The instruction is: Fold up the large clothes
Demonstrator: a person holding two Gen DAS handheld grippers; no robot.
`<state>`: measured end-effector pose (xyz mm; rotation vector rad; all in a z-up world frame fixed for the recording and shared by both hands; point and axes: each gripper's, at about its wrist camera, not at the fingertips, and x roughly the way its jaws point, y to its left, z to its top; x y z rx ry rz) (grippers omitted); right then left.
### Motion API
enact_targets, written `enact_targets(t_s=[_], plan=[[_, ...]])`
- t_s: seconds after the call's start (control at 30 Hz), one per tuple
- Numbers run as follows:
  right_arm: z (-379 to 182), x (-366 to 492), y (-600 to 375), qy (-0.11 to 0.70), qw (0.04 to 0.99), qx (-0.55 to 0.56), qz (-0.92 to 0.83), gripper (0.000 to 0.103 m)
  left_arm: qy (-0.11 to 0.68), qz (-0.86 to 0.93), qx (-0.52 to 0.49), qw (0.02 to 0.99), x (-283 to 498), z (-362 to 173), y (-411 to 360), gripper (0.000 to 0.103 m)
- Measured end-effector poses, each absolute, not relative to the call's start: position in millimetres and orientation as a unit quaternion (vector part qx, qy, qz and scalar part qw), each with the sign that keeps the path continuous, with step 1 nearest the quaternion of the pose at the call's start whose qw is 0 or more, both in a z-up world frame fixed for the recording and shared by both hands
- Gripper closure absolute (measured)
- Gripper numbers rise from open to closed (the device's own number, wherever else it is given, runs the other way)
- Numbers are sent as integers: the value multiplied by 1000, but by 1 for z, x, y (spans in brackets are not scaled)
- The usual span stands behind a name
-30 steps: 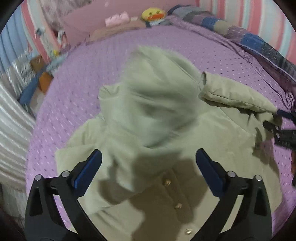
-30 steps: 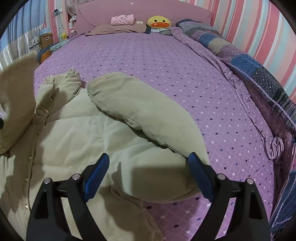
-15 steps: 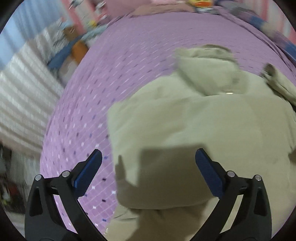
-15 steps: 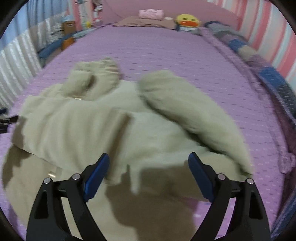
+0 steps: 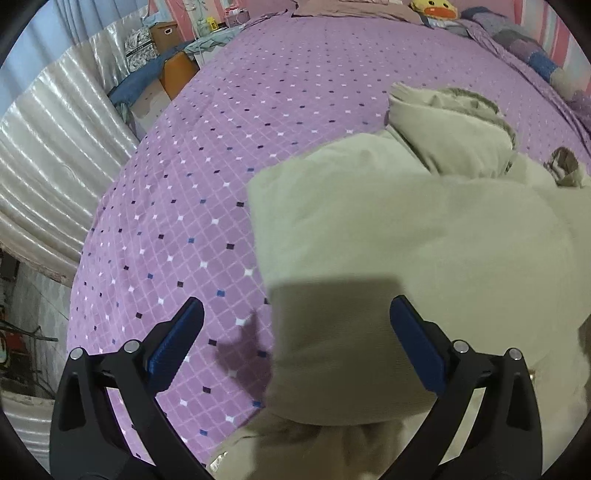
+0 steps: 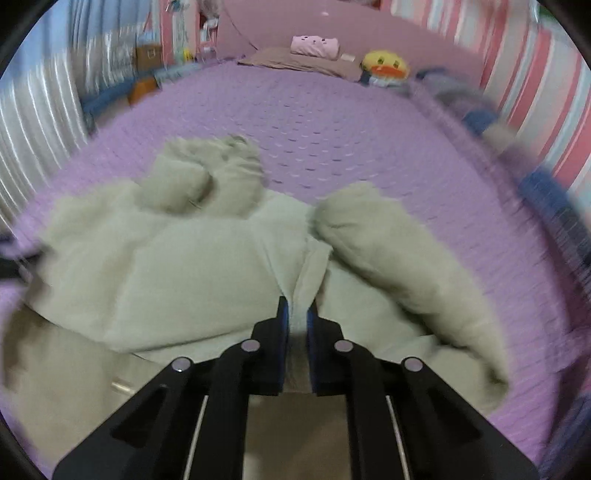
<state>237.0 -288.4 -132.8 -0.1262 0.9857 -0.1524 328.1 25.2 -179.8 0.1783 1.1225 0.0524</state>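
A wide bed with a purple diamond-dotted cover [image 5: 229,177] fills the room. At twelve o'clock stands a pink headboard [image 6: 369,29], with a pink pillow [image 6: 314,46] and a yellow duck plush [image 6: 386,64] just below. Pink-striped wallpaper [image 6: 535,85] runs at two o'clock; pale ribbed curtains [image 5: 48,155] hang at nine, a cardboard box [image 5: 164,33] near eleven.

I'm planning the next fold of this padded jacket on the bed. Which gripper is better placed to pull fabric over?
Probably the right gripper: its jaws are shut on a ridge of the padded jacket. The left gripper is open over the jacket's folded edge, gripping nothing.
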Motion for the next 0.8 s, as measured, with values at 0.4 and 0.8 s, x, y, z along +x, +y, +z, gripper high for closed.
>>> enact_targets(t_s=[0.4, 0.8], plan=[[-127, 218, -290, 474, 876, -63, -57, 44, 522, 12, 76, 850, 323, -167, 27, 3], [-202, 257, -267, 534, 843, -60, -28, 43, 548, -2, 97, 831, 343, -208, 16, 3]])
